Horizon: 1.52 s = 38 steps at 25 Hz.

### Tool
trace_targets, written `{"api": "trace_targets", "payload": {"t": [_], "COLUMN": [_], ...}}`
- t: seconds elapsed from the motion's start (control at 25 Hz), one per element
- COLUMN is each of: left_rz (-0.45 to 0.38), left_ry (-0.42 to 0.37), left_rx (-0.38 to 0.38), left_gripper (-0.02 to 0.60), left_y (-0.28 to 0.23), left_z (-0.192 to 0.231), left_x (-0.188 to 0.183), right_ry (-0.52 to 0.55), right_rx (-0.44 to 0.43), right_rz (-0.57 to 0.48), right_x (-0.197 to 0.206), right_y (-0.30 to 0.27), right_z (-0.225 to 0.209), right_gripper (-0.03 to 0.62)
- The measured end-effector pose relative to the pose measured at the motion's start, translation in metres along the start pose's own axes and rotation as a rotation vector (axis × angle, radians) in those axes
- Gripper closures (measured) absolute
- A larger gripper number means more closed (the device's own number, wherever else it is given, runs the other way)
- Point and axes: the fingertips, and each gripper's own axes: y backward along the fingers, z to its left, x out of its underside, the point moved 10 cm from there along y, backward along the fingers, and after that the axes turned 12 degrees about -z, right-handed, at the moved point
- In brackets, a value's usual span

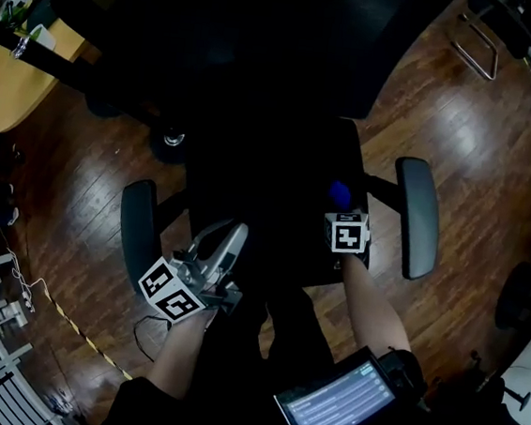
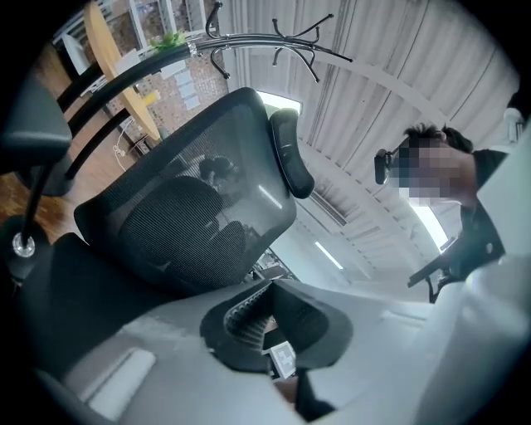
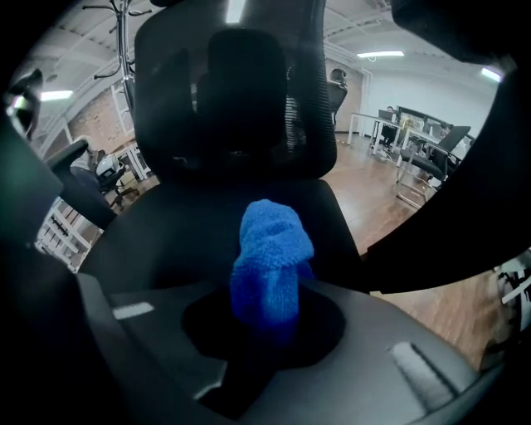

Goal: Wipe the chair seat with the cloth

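- Chair seat point(image 1: 279, 175) lies dark in the middle of the head view, between the two armrests. We read from its left side to its right.
- Left armrest point(image 1: 137, 231) stands apart from both grippers.
- Left gripper point(image 2: 267, 322) hovers at the seat's front left corner and points toward the backrest point(image 2: 191, 207). Its jaws stand only slightly apart, and we see nothing between them.
- Cloth point(image 3: 270, 253), blue and bunched into a roll, is over the right front part of the seat and sticks out ahead of the right gripper.
- Right gripper point(image 3: 265, 309) has its jaws closed on the cloth's near end. We cannot tell whether the free end touches the seat.
- Right armrest point(image 1: 416, 218) lies just beside this gripper.
- Step in hand: we judge it to be the wiping itself. The black seat shows no mark, so the scene fits an opening stroke or a closing one.
- Any further stroke calls for the free end pressed onto the seat, a firm grip, and the left gripper kept out of the path.
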Motion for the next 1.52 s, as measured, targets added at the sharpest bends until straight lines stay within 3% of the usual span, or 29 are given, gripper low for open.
{"api": "trace_targets", "payload": {"t": [0.2,0.36,0.56,0.72,0.84,0.96,1.08,1.36,1.52], "left_rz": [-0.056,-0.115,-0.169,-0.185,-0.188,-0.178,-0.161,-0.087,-0.045], "left_ry": [-0.007,-0.028,-0.052,-0.048,-0.042,-0.035,-0.031,-0.009,0.006], "left_rx": [-0.049,-0.101,-0.132,-0.131,-0.134,-0.132,-0.120,-0.052,0.004], "left_gripper": [0.589,0.589,0.589,0.589,0.589,0.589,0.589,0.589,0.589], "left_y": [0.031,0.059,0.080,0.091,0.098,0.098,0.095,0.060,0.032], "left_z": [0.001,0.000,-0.004,-0.008,-0.008,-0.005,-0.004,-0.001,-0.007], "left_x": [-0.020,-0.036,-0.046,-0.047,-0.045,-0.042,-0.041,-0.029,-0.015], "right_ry": [0.018,0.056,0.044,0.067,0.076,0.071,0.064,-0.060,-0.057], "right_rx": [-0.138,-0.343,-0.546,-0.618,-0.627,-0.597,-0.488,-0.218,-0.076], "right_rz": [-0.019,-0.037,0.024,0.120,0.108,0.101,0.090,0.124,0.122], "right_x": [-0.014,-0.029,-0.015,0.020,0.029,0.027,0.025,0.052,0.050], "right_y": [-0.012,-0.023,-0.016,-0.013,-0.013,-0.016,-0.019,-0.005,0.024], "right_z": [0.064,0.163,0.270,0.316,0.319,0.305,0.268,0.136,0.061], "right_gripper": [0.549,0.549,0.549,0.549,0.549,0.549,0.549,0.550,0.550]}}
